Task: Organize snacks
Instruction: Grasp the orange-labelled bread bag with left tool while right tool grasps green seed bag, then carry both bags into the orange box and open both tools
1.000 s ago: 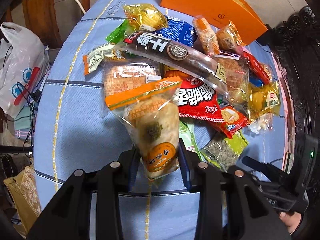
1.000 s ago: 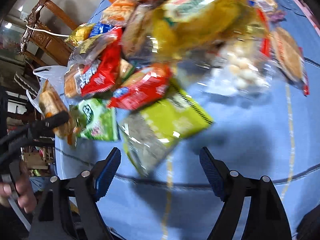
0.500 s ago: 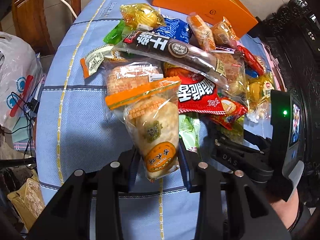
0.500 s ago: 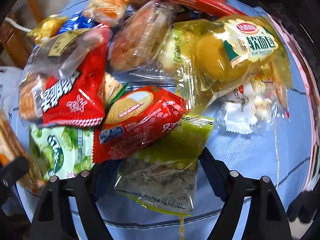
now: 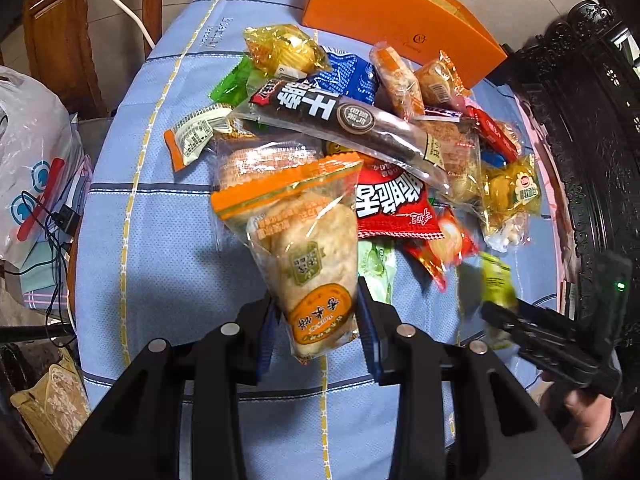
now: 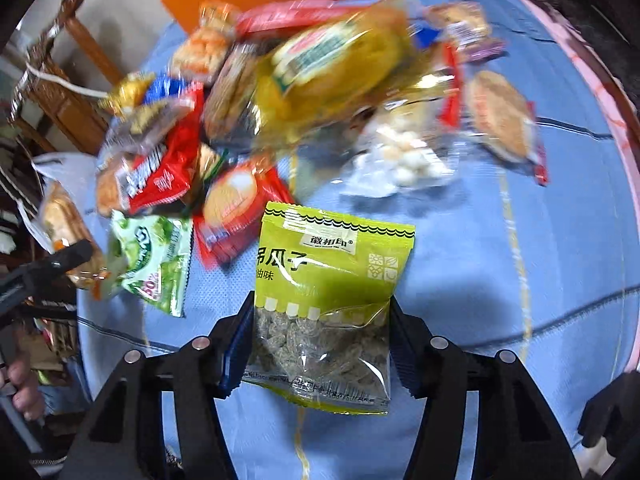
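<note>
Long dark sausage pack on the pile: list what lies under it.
Under the long dark sausage pack show a red snack bag, a clear pack of round crackers and a blue packet. Whatever lies beneath its middle is covered.

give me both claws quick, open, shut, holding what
Left claw: shut on the clear rice cracker pack.
Right claw: closing on the green seed packet, which sits between its fingers and is lifted off the pile.

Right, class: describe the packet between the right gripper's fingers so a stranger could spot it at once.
On the blue checked tablecloth, find the snack heap. Nearer the camera than the heap, the closing right gripper holds the lime-green seed packet. Only it has a clear lower window showing grey-green seeds.
</note>
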Demonstrator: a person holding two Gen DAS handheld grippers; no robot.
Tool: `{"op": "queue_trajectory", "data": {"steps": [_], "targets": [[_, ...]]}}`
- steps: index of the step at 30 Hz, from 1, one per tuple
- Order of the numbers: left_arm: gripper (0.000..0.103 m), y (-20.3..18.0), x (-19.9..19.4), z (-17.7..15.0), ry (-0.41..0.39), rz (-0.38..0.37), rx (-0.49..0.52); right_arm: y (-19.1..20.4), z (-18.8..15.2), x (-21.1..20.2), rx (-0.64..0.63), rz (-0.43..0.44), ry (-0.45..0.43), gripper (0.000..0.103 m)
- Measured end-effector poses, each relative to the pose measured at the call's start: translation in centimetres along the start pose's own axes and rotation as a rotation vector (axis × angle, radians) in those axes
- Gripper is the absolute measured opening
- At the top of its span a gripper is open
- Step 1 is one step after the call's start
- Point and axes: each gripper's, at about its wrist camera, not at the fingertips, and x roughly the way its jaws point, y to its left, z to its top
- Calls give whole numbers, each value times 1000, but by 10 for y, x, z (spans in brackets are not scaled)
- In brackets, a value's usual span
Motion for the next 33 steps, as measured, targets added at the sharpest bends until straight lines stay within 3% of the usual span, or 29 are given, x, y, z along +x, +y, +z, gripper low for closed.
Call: {"op": "queue_trajectory", "data": {"steps": [4,13,16,22,26,33], "targets": [[35,-7,-7,2,-22,6,21,-20,-2,-37,12,29,-72,60],[35,-41,-43,45,-136,20,55,1,66,-80,-90,94,-251,60],[35,-64,-56,83,-180,22,82,-3,111,-98,-112,118,-317,60],[35,-120,-61,198,-253,21,128,-7,223,-107,-145,132,-435,60],[35,-146,-35,287,-258,96,143,-13,298,-87,-129,114,-429,60],[35,-143,29,363,-193,150,83,-27,379,-33,-126,41,-383,60]]}}
